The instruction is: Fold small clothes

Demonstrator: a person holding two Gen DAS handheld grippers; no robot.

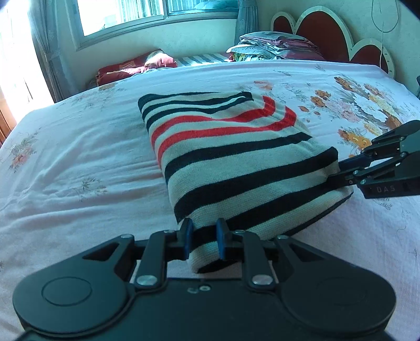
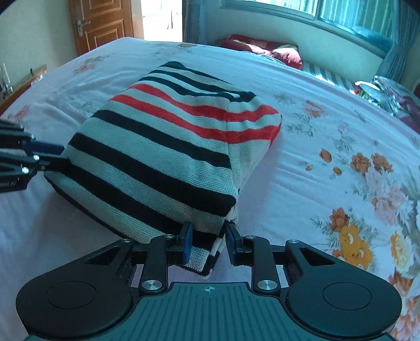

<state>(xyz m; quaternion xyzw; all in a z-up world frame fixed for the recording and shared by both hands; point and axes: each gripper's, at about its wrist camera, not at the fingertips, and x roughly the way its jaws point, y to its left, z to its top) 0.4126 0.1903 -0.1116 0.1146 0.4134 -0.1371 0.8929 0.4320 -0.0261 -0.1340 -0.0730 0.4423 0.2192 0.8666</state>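
A folded knit garment with black, white and red stripes lies on the bed; it also shows in the right wrist view. My left gripper is shut on its near folded edge, and it shows at the left edge of the right wrist view. My right gripper straddles the other near corner; the cloth presses on the left pad, a small gap shows at the right pad. It reaches in from the right in the left wrist view. The near edge is lifted slightly off the sheet.
The bed has a pale floral sheet. Stacked folded bedding and a red headboard stand at the far end. Red pillows lie under the window. A wooden door and a side shelf are beyond the bed.
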